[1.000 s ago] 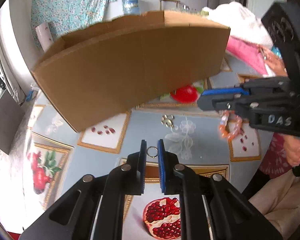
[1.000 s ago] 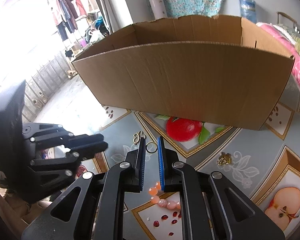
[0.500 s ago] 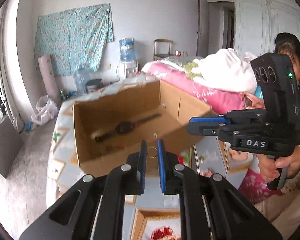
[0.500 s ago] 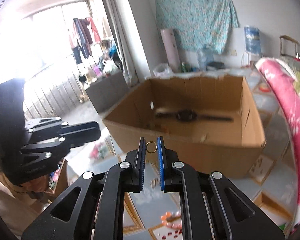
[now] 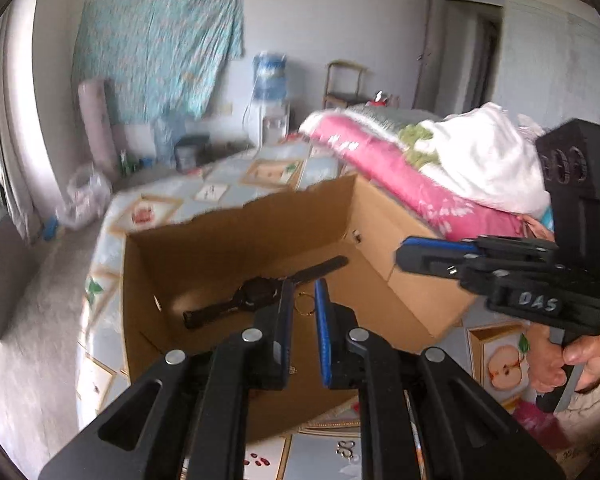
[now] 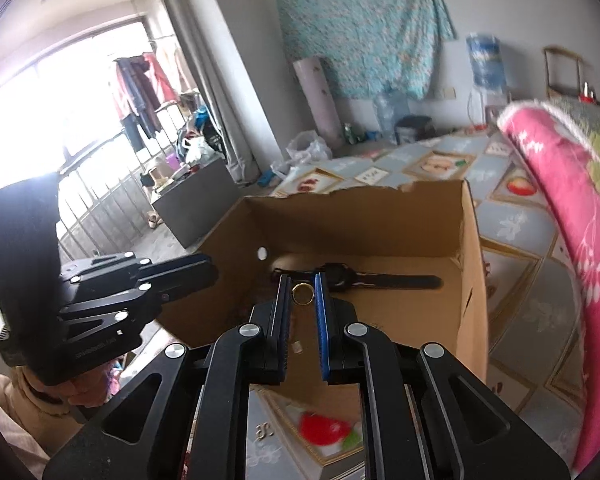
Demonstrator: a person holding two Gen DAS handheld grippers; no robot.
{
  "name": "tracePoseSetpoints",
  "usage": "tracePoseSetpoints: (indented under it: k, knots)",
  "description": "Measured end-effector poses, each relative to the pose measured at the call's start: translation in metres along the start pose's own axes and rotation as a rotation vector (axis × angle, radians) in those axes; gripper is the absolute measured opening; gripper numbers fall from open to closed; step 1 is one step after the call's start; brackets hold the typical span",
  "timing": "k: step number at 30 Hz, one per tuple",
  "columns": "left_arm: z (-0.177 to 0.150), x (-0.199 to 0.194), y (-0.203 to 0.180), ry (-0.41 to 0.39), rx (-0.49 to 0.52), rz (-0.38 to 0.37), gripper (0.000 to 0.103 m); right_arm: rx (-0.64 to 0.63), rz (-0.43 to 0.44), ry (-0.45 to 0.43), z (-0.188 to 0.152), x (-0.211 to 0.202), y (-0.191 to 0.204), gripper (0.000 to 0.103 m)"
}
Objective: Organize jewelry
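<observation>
Gold wire, a thin hoop earring (image 5: 305, 305), sits pinched in the nearly closed left claw (image 5: 302, 304); the right claw (image 6: 303, 293), equally narrow, grips a thicker gold ring (image 6: 302, 293). Both hang above the open cardboard box (image 6: 470, 264), where a black wristwatch (image 6: 342, 275) lies. Next, likely: lower inside, then release gently.

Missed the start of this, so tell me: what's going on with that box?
A person holds a gripper in each hand. The left gripper pinches a thin gold ring, and the right gripper pinches a second gold ring. Both point down into an open cardboard box on a fruit-patterned cover. A black watch already lies inside; neither ring has been dropped in yet.
</observation>
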State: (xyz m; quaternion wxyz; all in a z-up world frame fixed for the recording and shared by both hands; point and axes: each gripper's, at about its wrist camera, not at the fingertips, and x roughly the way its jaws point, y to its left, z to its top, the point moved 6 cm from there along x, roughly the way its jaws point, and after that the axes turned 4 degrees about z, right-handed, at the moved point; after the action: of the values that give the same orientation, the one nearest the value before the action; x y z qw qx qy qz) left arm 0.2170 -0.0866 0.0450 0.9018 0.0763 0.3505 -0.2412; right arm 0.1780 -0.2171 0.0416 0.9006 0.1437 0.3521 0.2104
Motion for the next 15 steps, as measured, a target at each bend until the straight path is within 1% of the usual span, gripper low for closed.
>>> tracePoseSetpoints:
  k: [4,6,8,10,12,14,15]
  knots:
    - [0.009,0.031,0.014,0.084,-0.08,-0.044,0.01,0.046,0.014,0.053,0.01,0.011,-0.017,0.01]
    - [0.012,0.044,0.017,0.108,-0.107,-0.06,0.011,0.054,0.014,0.058,0.014,0.015,-0.022,0.013]
    - [0.013,0.056,0.019,0.143,-0.132,-0.076,0.011,0.061,0.015,0.069,0.017,0.019,-0.025,0.013]
    - [0.015,0.063,0.02,0.158,-0.142,-0.069,0.011,0.071,0.016,0.071,0.018,0.02,-0.028,0.015]
    - [0.017,0.07,0.019,0.172,-0.141,-0.078,0.011,0.083,0.019,0.066,0.018,0.019,-0.031,0.02]
    - [0.017,0.074,0.017,0.184,-0.149,-0.089,0.015,0.091,0.026,0.057,0.018,0.017,-0.032,0.022]
    - [0.016,0.076,0.017,0.185,-0.156,-0.096,0.02,0.093,0.025,0.053,0.019,0.016,-0.034,0.023]
